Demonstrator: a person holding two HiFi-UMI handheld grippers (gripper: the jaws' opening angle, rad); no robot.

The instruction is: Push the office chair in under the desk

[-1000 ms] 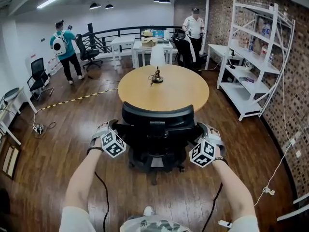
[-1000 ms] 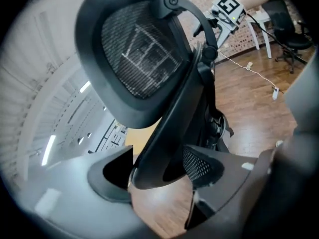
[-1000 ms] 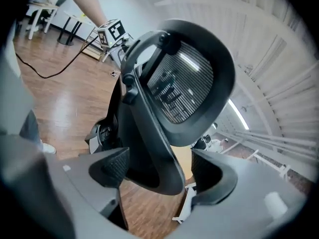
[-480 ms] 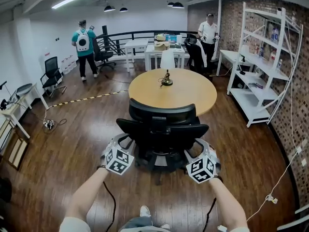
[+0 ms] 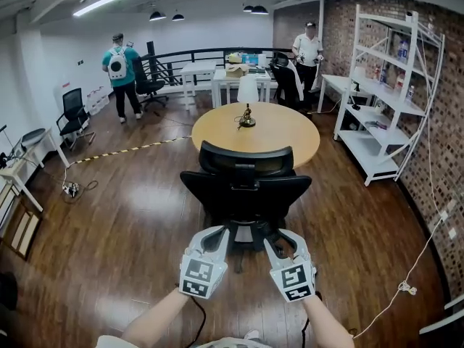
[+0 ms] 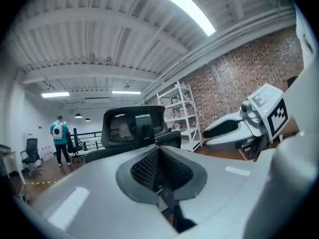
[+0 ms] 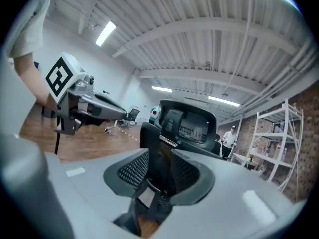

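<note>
A loft-style workroom with a dark wooden plank floor [image 5: 123, 223] and a red brick wall [image 5: 438, 114] on the right. A tall white metal shelving unit [image 5: 384, 100] stands along that wall. In the middle is the round light-wood table [image 5: 279, 136], with a small dark object [image 5: 247, 119] on its top.

The black mesh-backed office chair [image 5: 246, 187] stands at the near edge of that table, its backrest turned toward the camera. How far its seat reaches under the top cannot be made out.

Far back, a person in a teal top with a white backpack [image 5: 119, 69] is on the left and a person in a white shirt [image 5: 308, 48] on the right.

The left gripper [image 5: 216, 233] and right gripper [image 5: 278, 239] are held side by side behind the chair, tips pointing at it and clear of the backrest. The left one's fingers are pressed together, empty. The right one's jaws have just been closing and stand slightly apart, with nothing between them.
</note>
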